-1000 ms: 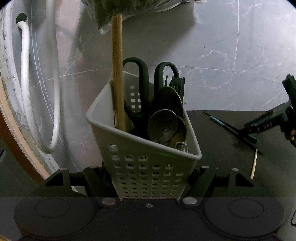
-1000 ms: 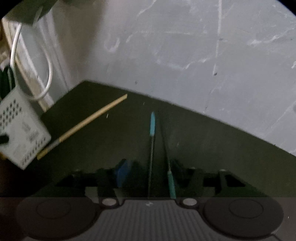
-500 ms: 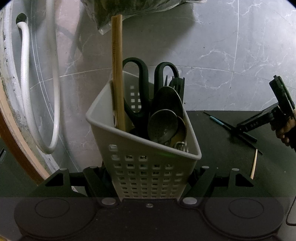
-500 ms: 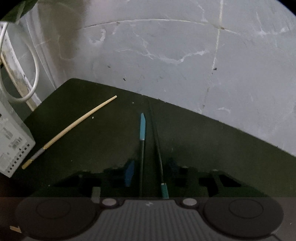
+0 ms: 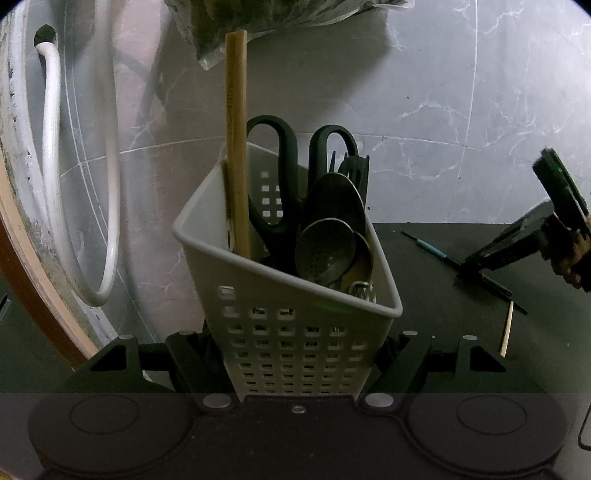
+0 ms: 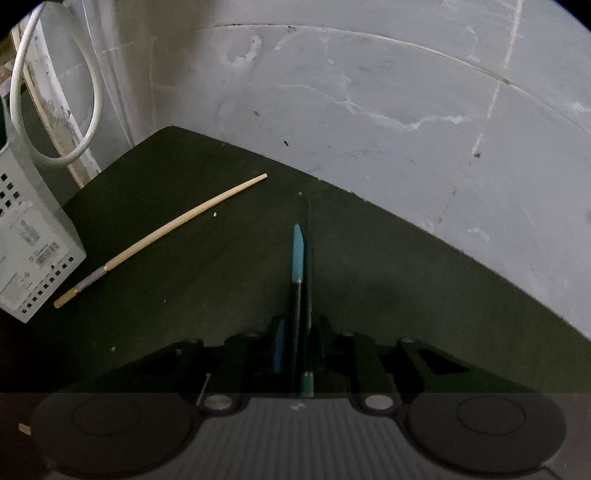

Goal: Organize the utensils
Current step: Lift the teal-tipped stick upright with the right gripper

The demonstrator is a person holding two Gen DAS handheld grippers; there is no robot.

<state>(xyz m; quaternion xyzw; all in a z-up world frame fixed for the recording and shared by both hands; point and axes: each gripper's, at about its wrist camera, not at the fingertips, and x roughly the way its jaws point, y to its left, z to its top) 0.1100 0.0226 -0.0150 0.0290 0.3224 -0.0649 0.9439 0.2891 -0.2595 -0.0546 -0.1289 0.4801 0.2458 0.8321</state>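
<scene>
My left gripper [image 5: 295,343] is shut on a white perforated utensil basket [image 5: 295,332], tilted above the table edge. In it stand black-handled scissors [image 5: 280,177], metal spoons [image 5: 325,247], a black fork and a tall wooden stick [image 5: 236,147]. On the black table [image 6: 184,295] lie two black chopsticks with teal ends [image 6: 298,258]. My right gripper [image 6: 301,332] points steeply down over them, its jaws closing with both chopsticks between them and a small gap on each side. A bamboo chopstick [image 6: 166,236] lies to their left, near the basket [image 6: 29,251].
A grey marbled wall stands behind the table. A white hose [image 5: 51,166] loops down the wall at the left, beside a wooden edge. A plastic bag [image 5: 277,22] hangs above the basket. A person's hand holds the right gripper [image 5: 491,258] at the far right.
The right gripper's jaws have narrowed around the two black chopsticks, and it has shifted a little and tipped steeper. The left gripper and basket have not moved.
</scene>
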